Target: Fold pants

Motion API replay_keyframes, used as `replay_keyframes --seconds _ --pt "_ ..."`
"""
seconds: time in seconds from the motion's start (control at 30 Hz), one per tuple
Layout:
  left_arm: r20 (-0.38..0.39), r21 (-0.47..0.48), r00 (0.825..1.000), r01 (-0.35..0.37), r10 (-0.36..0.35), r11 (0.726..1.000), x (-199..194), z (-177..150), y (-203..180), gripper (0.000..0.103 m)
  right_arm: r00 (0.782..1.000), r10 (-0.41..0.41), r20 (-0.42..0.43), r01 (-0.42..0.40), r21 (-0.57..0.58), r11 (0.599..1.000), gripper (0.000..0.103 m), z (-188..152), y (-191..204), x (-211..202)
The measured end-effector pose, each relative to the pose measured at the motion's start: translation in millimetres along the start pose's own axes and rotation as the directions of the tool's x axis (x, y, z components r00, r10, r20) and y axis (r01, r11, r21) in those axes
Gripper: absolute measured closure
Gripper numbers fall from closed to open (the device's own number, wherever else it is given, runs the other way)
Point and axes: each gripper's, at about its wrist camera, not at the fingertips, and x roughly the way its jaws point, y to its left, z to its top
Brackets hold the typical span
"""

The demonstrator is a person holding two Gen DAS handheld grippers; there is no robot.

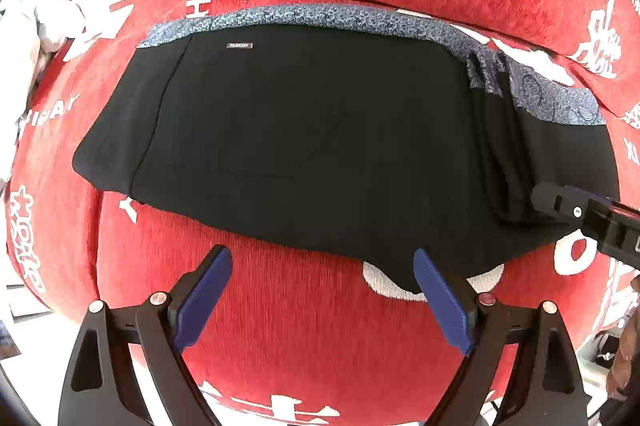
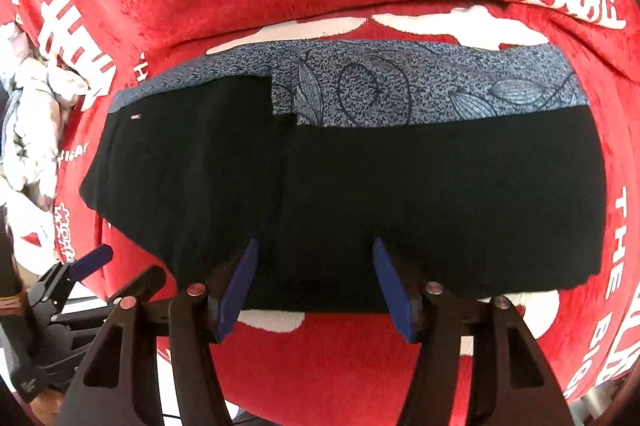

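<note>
Black pants (image 1: 304, 133) lie folded across a red cushioned seat, with a small "FASHION" label (image 1: 239, 45) near the far left. They also fill the middle of the right wrist view (image 2: 400, 205). A blue-grey patterned garment (image 2: 400, 85) lies under them at the back. My left gripper (image 1: 322, 258) is open and empty, just short of the pants' near edge. My right gripper (image 2: 314, 246) is open, its fingertips over the pants' near edge, nothing held. It also shows at the right of the left wrist view (image 1: 560, 201).
The red seat cover (image 1: 320, 326) with white lettering covers seat and backrest. A crumpled pale cloth (image 2: 28, 129) lies at the far left. The left gripper shows at the lower left of the right wrist view (image 2: 92, 258).
</note>
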Motion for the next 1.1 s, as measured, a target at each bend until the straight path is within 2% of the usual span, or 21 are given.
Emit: replay_keyframes --seconds 0.27,0.43,0.63,0.7,0.73,0.77,1.1 --pt "0.0 -0.011 1.0 0.0 0.0 1.0 1 -4 8 0.01 0.999 -0.027 -0.018 0.025 -0.066 0.997 0.039 -11 18 -2" --pt "-0.02 -0.024 0.999 -0.027 0.026 0.999 3 -7 18 0.01 0.998 -0.038 -0.041 0.035 -0.075 0.997 0.038 -15 27 4" --pt "-0.006 -0.062 1.0 -0.011 0.011 0.998 3 -11 35 0.01 0.997 -0.051 -0.057 0.045 -0.1 0.994 0.037 -19 42 10" --pt "-0.011 -0.072 1.0 -0.017 0.016 0.997 5 -12 42 0.01 0.996 -0.066 -0.056 0.059 -0.118 0.991 0.033 -19 48 12" --pt "-0.014 -0.077 1.0 -0.015 0.014 0.997 5 -12 44 0.01 0.996 -0.074 -0.056 0.067 -0.126 0.99 0.024 -19 51 13" --pt "-0.018 -0.085 1.0 -0.011 0.009 0.996 6 -12 46 0.01 0.995 -0.08 -0.053 0.072 -0.132 0.989 0.022 -19 54 13" --pt "-0.051 -0.129 0.999 -0.017 0.01 0.991 14 -6 72 0.01 0.995 -0.089 -0.054 0.081 -0.147 0.986 0.022 -17 69 17"
